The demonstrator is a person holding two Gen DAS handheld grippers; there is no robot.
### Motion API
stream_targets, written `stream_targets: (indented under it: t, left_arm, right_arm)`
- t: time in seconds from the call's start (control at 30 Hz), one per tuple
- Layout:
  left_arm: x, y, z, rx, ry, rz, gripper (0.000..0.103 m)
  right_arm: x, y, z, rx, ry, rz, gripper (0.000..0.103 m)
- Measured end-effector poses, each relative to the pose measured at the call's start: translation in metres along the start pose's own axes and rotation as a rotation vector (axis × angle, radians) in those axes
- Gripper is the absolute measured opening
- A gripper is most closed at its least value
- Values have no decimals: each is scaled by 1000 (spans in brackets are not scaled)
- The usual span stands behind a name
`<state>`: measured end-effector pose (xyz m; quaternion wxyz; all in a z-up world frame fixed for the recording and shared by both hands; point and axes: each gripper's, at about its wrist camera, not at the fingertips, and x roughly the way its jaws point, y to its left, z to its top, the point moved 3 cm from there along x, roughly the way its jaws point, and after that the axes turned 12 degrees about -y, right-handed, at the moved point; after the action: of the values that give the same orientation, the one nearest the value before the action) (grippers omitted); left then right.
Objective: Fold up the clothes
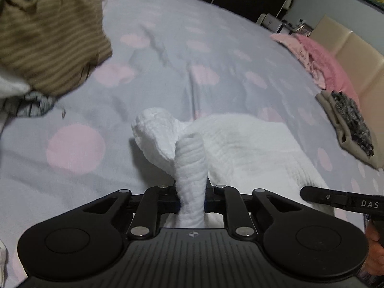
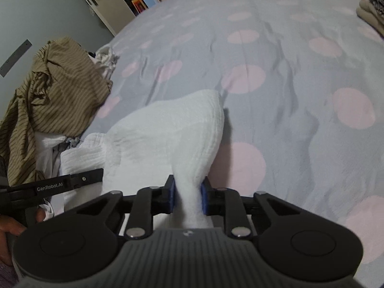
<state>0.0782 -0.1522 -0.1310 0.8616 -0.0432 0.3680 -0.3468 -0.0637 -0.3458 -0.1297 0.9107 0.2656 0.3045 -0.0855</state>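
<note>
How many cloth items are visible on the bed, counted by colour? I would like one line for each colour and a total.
White garment, held by left gripper and right gripper: 1
Olive striped garment: 1
Pink cloth: 1
Beige folded item: 1
Total: 4

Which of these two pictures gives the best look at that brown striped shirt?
The right wrist view: the brown striped shirt shows nearly whole there, crumpled on top of the laundry pile at the bed's edge. The left wrist view catches only a blurred part, cut off at the corner.
</note>
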Motion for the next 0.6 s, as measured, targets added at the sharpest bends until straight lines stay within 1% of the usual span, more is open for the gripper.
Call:
stream_targets:
  t: [0.1, 0.3, 0.43, 0.6]
  left_arm:
    - [-13, -10, 8, 9, -51, -22, 12]
    - [-39, -34, 26, 31, -156, -74, 12]
    - [-55, -52, 34, 49, -208, -115, 12]
    - [-70, -79, 42, 88, -255, -167, 12]
  right_arm:
    - [-14, 1, 3, 12, -33, 14, 22]
    - [-45, 6, 14, 31, -131, 32, 21]
    - [-71, 4, 20, 49, -194, 42, 21]
    - [-101, -2, 23, 68, -267, 35, 21]
